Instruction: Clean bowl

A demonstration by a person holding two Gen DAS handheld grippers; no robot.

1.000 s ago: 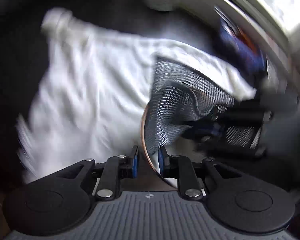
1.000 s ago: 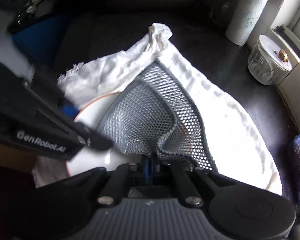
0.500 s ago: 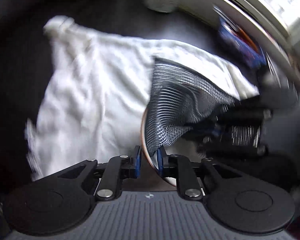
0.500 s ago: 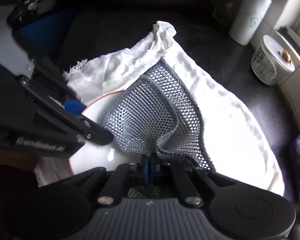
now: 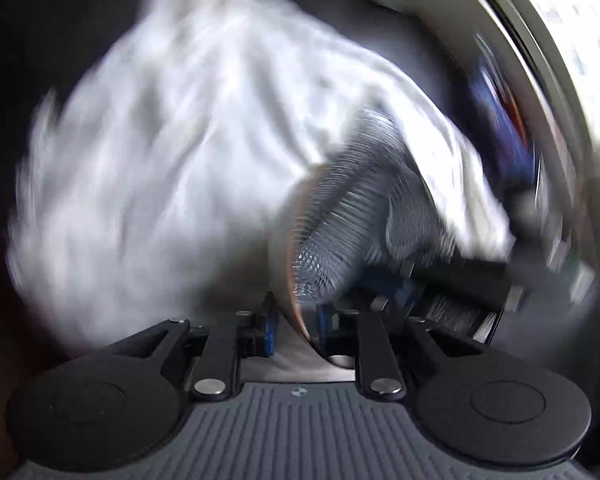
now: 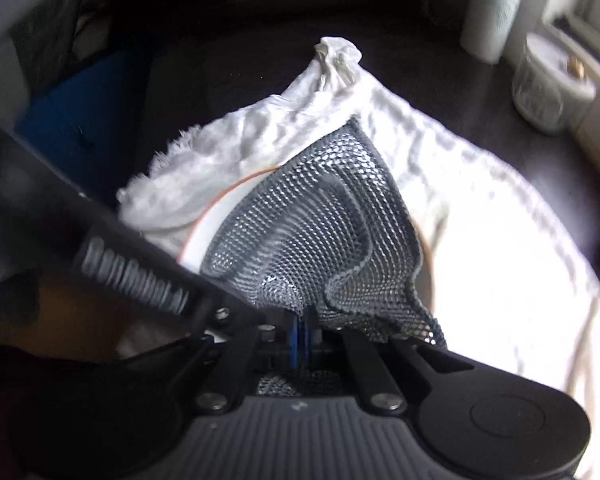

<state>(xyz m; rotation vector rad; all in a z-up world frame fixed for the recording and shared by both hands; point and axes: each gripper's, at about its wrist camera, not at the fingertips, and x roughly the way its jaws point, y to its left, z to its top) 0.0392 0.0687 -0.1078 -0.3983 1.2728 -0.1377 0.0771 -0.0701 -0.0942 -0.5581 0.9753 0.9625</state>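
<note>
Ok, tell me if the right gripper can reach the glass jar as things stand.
Probably yes: the dark counter toward the glass jar looks open, but the right gripper is shut on the mesh cloth, so it couldn't grasp it.

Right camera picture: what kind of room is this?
Probably a kitchen counter: a paper towel roll and a lidded glass jar stand by the window, and a bowl lies under a mesh scrubbing cloth.

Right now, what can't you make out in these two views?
- Bowl inside: right wrist view, mesh cloth covers it.
- Left hand-held gripper grip on rim: left wrist view, motion blur.
- Jar contents: right wrist view, blurred, too small.
</note>
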